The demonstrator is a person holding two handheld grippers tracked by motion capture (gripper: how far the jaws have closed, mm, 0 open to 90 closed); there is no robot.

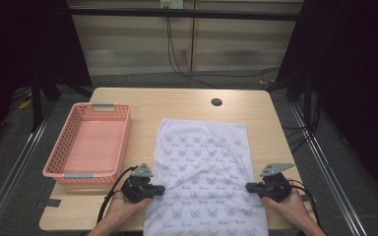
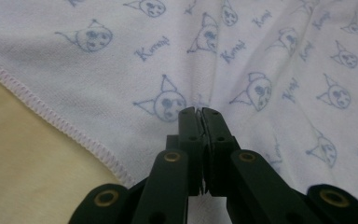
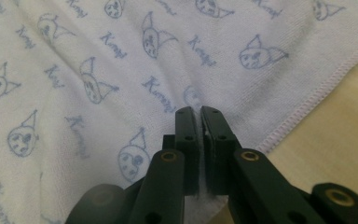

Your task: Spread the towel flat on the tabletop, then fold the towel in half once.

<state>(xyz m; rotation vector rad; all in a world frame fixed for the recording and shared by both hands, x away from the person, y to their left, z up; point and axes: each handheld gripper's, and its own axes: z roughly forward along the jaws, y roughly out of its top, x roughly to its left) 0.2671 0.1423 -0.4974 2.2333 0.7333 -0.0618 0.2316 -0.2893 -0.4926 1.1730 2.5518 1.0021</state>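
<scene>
Spanning wooden table (image 1: 142, 105): white towel (image 1: 204, 162); pink basket (image 1: 69, 169) left.

White towel (image 1: 204, 172) with blue cat-face print, spread flat but creased, near edge overhanging the table front.

White towel (image 1: 204, 167) printed with pale blue cat faces and script, pink-stitched hem; pink basket (image 1: 63, 156); light wood surface (image 1: 142, 105); black fingers (image 2: 189, 122).

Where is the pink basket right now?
In the high view, the pink basket sits on the table's left side, beside the white towel and just beyond the left gripper.
</scene>
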